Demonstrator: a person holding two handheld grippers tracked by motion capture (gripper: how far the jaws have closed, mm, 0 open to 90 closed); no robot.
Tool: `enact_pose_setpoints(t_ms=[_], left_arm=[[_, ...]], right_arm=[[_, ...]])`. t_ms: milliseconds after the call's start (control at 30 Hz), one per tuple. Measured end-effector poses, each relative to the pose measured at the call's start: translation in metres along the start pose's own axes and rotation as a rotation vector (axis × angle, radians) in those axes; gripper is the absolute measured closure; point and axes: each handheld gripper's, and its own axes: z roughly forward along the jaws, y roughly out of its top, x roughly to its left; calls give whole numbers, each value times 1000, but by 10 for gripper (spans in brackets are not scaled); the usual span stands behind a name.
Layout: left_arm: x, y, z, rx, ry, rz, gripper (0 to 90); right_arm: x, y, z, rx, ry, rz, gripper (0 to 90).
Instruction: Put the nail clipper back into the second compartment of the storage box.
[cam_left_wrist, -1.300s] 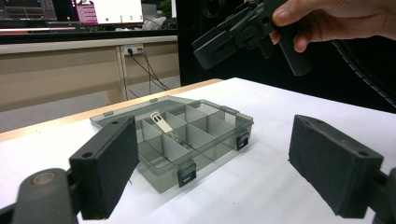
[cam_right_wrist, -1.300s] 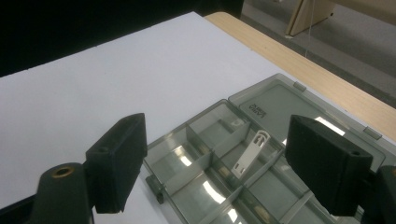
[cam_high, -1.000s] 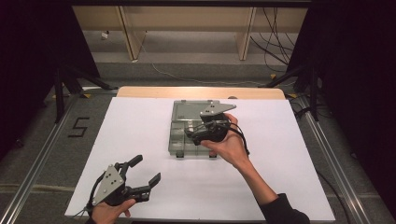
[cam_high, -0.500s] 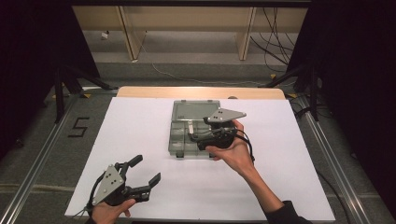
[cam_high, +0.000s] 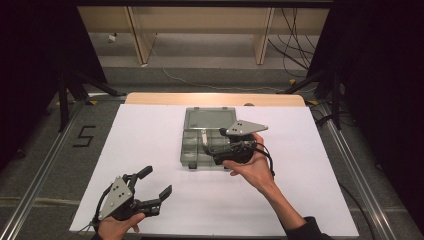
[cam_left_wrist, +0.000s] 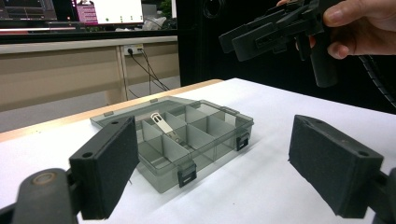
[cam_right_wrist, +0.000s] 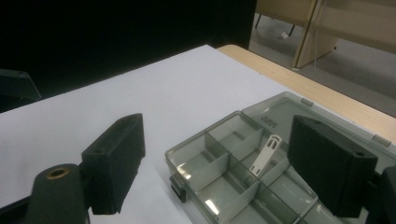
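1. Right tool (cam_high: 212, 150) has drawn back toward the desk's (cam_high: 150, 130) near edge, jaws wide, above the box (cam_high: 200, 125).
2. Left tool (cam_high: 156, 186) rests wide near the near-left corner.
3. Gripper views reveal a white strip (cam_right_wrist: 265, 155) leaning across the box's dividers, lengthwise toward its lid.

Open compartment box (cam_high: 200, 145) mid-table, strip (cam_high: 204, 137) inside; right gripper (cam_high: 216, 156) above, left gripper (cam_high: 157, 186) near-left.

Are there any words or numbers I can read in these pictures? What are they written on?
"5": a black number marked on the grey floor left of the table.
Raised lettering on the lid of the clear box: too small and blurred to read.
Screens at the back of the left gripper view: text too blurred to read.
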Motion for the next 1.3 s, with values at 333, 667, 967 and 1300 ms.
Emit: enact_pose_setpoints(t_ms=[333,667,967,1300], left_arm=[[-1,0,0,6,0,-4,155],[-1,0,0,8,-3,0,155],[-1,0,0,7,-4,-1,155],[-1,0,0,7,-6,-1,155]], right_arm=[[1,-6,-6,-23,17,13,200],[2,-11,-15,-53,0,9,200],[3,-20,-23,-76,-4,5,198],[7,-29,-33,-104,0,-2,187]])
